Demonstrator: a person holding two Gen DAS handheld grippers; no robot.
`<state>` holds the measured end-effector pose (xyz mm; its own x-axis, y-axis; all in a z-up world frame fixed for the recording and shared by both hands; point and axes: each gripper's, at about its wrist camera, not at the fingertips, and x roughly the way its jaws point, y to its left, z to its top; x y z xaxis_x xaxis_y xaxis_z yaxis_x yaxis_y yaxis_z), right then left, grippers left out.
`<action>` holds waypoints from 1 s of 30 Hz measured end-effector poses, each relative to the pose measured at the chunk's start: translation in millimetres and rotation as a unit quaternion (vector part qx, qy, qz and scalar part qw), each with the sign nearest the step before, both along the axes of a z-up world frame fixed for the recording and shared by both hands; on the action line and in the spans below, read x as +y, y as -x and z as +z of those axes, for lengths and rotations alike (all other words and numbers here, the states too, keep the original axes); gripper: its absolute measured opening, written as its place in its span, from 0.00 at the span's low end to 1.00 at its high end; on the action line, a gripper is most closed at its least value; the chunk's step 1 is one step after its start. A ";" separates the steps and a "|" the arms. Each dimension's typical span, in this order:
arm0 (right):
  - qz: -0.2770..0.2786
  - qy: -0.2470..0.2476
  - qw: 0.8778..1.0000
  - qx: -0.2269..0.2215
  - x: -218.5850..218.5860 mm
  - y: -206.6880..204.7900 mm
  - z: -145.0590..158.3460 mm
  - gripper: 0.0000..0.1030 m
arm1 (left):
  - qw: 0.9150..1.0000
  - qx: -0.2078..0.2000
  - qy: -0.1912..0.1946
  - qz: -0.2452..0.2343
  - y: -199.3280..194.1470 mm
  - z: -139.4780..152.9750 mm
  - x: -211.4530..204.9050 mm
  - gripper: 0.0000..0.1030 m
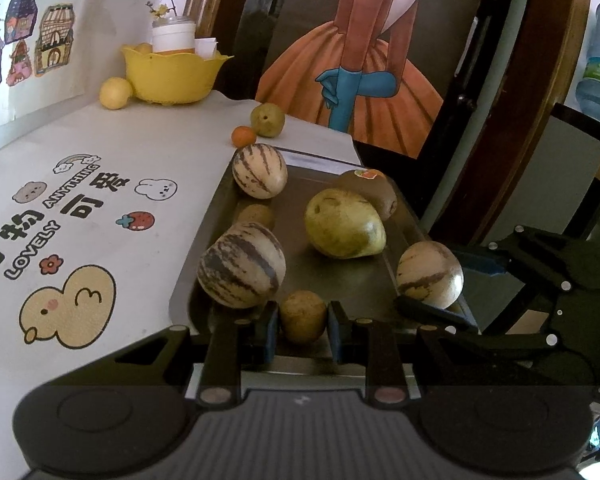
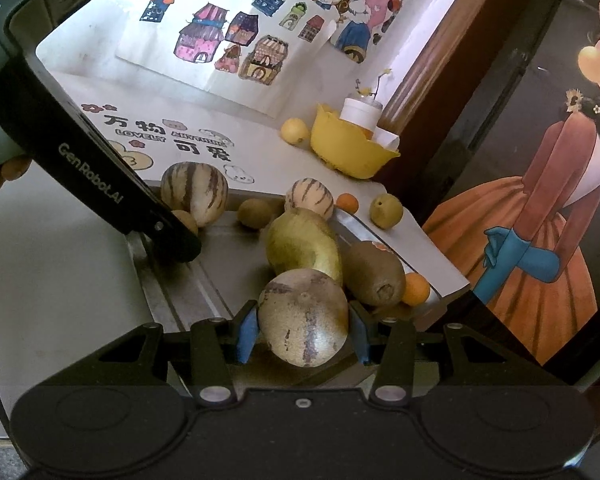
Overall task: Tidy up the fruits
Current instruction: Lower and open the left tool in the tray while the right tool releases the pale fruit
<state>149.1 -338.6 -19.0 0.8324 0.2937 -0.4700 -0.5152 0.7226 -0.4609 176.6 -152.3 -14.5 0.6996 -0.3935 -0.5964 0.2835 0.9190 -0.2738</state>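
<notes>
A dark metal tray (image 1: 340, 280) holds several fruits: two striped melons (image 1: 242, 265) (image 1: 260, 171), a green mango (image 1: 344, 224), a kiwi (image 1: 370, 192). My left gripper (image 1: 303, 326) is closed around a small brown round fruit (image 1: 303, 316) at the tray's near edge. My right gripper (image 2: 304, 330) is shut on a third striped melon (image 2: 303, 316), also seen in the left wrist view (image 1: 430, 274), at the tray's right edge. The mango (image 2: 302, 246) and kiwi (image 2: 374, 274) lie just beyond it.
A yellow bowl (image 1: 172, 74) with a white cup stands at the table's back, a yellow fruit (image 1: 116, 93) beside it. A green pear (image 1: 267, 120) and small orange (image 1: 243, 136) lie behind the tray. Another orange (image 2: 415, 289) sits by the kiwi. The table edge drops right.
</notes>
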 end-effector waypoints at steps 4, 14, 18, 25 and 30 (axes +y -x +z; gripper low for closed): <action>-0.001 -0.006 1.000 0.007 -0.6 -1.7 -0.3 0.48 | 1.000 0.001 0.002 0.003 0.1 0.0 0.2 0.27; -0.002 0.007 1.000 0.013 2.8 -4.1 1.8 0.48 | 1.000 0.006 0.019 0.014 0.9 -1.3 4.5 0.27; -0.003 0.010 1.000 0.008 4.9 -2.8 2.6 0.48 | 1.000 0.006 0.021 0.018 2.2 -1.6 5.2 0.27; -0.010 0.018 1.000 -0.005 6.5 2.8 2.9 0.53 | 0.999 0.010 0.031 0.024 3.9 1.4 9.3 0.36; -0.020 0.007 1.000 -0.006 4.0 7.9 8.2 0.57 | 0.999 0.003 0.034 0.029 9.4 8.1 9.6 0.56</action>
